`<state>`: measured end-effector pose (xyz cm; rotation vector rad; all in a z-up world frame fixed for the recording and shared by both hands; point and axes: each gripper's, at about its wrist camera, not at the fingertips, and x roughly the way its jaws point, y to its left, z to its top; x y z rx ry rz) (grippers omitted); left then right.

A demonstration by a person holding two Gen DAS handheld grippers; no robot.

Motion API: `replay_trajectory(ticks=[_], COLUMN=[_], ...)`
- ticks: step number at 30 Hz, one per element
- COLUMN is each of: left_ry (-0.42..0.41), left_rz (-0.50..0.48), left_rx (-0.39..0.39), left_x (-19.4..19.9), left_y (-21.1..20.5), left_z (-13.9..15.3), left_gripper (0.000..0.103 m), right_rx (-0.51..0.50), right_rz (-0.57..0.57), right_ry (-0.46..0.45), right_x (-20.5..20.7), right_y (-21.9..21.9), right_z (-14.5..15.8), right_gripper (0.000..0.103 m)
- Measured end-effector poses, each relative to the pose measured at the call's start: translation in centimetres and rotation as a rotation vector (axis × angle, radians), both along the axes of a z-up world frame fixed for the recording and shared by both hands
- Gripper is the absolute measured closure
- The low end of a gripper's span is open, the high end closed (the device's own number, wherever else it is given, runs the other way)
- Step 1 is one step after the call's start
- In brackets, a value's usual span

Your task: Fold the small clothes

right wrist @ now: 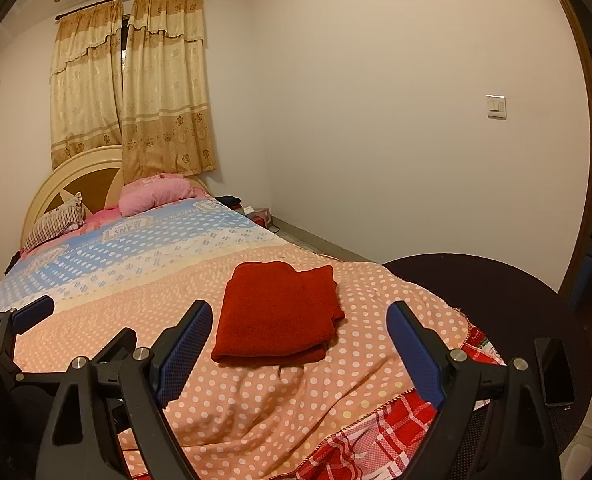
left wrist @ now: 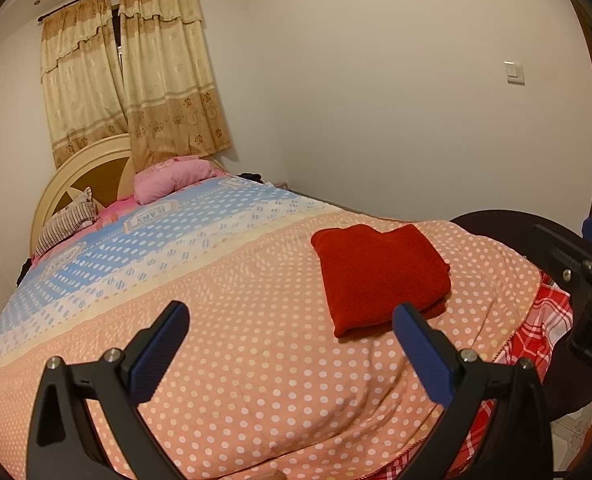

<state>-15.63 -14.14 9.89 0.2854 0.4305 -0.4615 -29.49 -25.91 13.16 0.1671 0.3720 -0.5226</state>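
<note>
On the bed [right wrist: 256,400], folded red cloth [right wrist: 278,310], grippers apart

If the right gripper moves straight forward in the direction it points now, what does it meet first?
Most likely the folded red cloth, which lies just ahead between the open right gripper fingers, on the dotted bedspread. Depth is uncertain.

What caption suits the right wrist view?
Open right gripper hovers before a folded red cloth on the polka-dot peach bedspread.
</note>
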Motion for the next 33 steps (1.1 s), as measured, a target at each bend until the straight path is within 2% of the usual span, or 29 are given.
replay_trajectory(ticks=[21, 28, 33], left_ry=[-0.002, 0.095, 0.107], left_rz=[-0.002, -0.007, 0.005], left_rx=[-0.006, -0.033, -0.026], left_x=[0.2, 1.7, 2.0], left_y=[-0.8, -0.7, -0.7], left_z=[-0.1, -0.8, -1.1], left_gripper=[0.000, 0.000, 0.000], right_rx=[0.004, 0.004, 0.010], right_rz=[-0.007, -0.010, -0.011], right_ry=[0.009, 0.014, 0.026], right_x=[0.4, 0.2, 0.4], right_y=[0.2, 0.2, 0.1], right_z=[-0.5, -0.7, -1.1], right_gripper=[0.013, 0.013, 0.013])
